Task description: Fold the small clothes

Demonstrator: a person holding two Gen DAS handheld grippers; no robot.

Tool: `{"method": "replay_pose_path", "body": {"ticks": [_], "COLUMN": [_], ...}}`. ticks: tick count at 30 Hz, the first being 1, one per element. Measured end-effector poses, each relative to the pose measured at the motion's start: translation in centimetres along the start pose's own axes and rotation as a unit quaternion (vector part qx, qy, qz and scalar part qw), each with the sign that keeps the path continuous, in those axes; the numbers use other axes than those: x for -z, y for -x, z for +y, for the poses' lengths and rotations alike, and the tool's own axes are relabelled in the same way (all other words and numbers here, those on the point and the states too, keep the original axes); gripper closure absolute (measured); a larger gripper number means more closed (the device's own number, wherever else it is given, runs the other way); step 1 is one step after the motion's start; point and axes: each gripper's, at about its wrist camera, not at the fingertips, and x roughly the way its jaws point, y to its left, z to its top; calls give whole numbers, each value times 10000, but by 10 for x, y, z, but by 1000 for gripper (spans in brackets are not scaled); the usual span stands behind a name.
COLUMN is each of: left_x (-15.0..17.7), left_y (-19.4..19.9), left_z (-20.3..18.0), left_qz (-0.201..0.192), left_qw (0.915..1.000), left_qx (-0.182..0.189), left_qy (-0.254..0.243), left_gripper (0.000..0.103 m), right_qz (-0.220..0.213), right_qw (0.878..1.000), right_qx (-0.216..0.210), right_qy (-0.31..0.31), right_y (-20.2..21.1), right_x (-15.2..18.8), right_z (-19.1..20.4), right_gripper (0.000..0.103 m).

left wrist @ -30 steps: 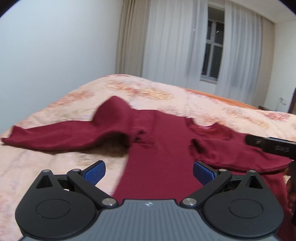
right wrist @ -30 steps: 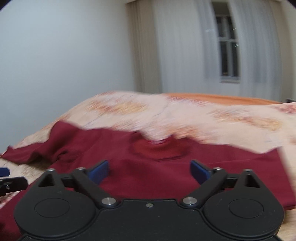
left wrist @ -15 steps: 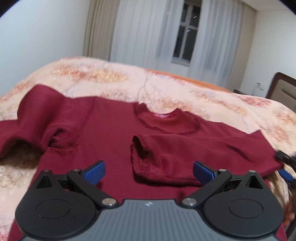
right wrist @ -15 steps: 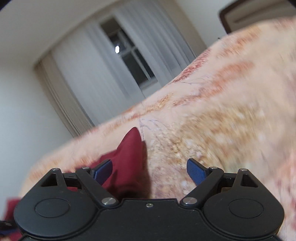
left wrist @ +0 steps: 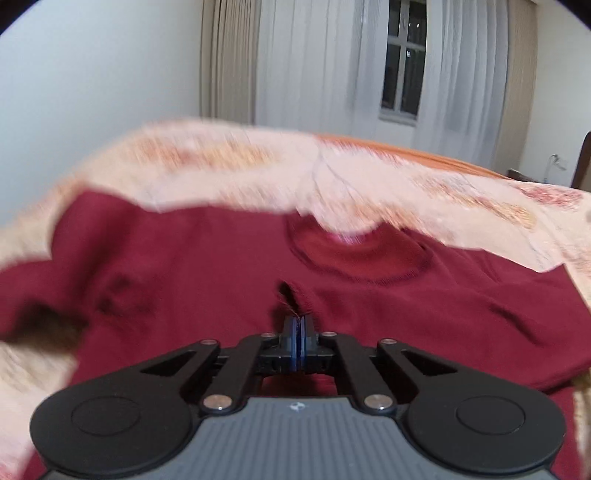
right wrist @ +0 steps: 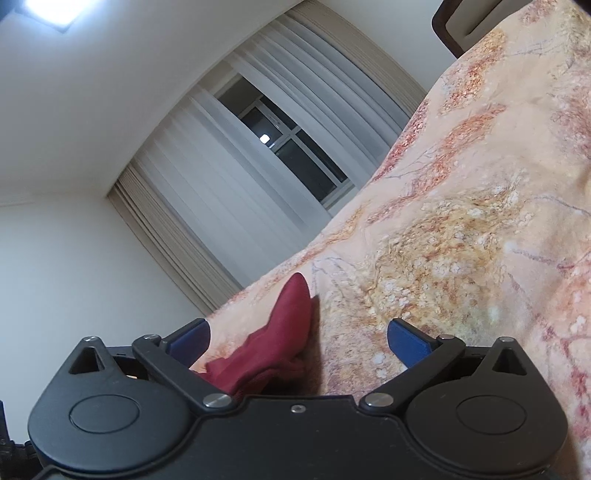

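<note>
A dark red long-sleeved sweater [left wrist: 207,258] lies spread on the bed, collar [left wrist: 354,254] toward the far side. Its right sleeve is folded across the chest, cuff at the middle. My left gripper [left wrist: 297,328] is shut on that sleeve cuff [left wrist: 291,299], low over the sweater. In the right wrist view, tilted steeply, my right gripper [right wrist: 299,338] is open and empty. A raised fold of the red sweater [right wrist: 284,332] lies between its blue pads [right wrist: 406,341], touching neither.
The bed has a peach floral bedspread [left wrist: 229,158], also in the right wrist view [right wrist: 461,236]. White wall on the left, curtains and a window [left wrist: 400,74] behind. A dark headboard corner [right wrist: 461,26] shows at the upper right.
My left gripper has moved down onto the folded sleeve's cuff and closed on it. The right gripper has stayed open beside the sweater's raised fold, tilting a little further.
</note>
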Motion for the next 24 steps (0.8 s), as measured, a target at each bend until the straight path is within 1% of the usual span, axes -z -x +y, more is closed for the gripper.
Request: {"method": "replay_pose_path", "body": {"ticks": [3, 6, 8, 11, 13, 14, 16, 17, 21, 24], "left_x": [-8, -10, -9, 1, 9, 14, 22, 25, 33, 35], "left_y": [7, 6, -1, -11, -18, -22, -29, -31, -32, -33], "left_z": [4, 11, 18, 23, 24, 25, 27, 28, 34, 36], "left_qz": [-325, -436, -343, -221, -156, -106, 6, 11, -75, -103], "left_qw": [9993, 9985, 9991, 9992, 9992, 9992, 9990, 9988, 9988, 9987], "left_qx": [-169, -330, -251, -326, -358, -389, -449, -483, -456, -446], "left_qy": [-76, -90, -13, 22, -18, -36, 29, 81, 176, 225], "left_gripper": [103, 103, 103, 103, 102, 101, 97, 93, 90, 85], "right_qz": [54, 105, 199, 468, 513, 533, 567, 575, 618, 757], "right_qw": [10000, 9994, 9980, 9935, 9913, 9906, 9895, 9890, 9847, 9739], "right_qx": [56, 219, 392, 642, 739, 773, 832, 860, 1095, 1473], "right_qy": [49, 236, 460, 818, 959, 997, 1034, 1055, 1205, 1551], "right_y": [3, 6, 7, 0, -3, -4, -6, -7, -12, -21], "right_x": [0, 2, 4, 9, 12, 13, 15, 16, 18, 24], "right_z": [2, 8, 14, 22, 26, 26, 26, 26, 30, 37], "right_gripper": [1, 1, 1, 1, 0, 0, 0, 0, 1, 1]}}
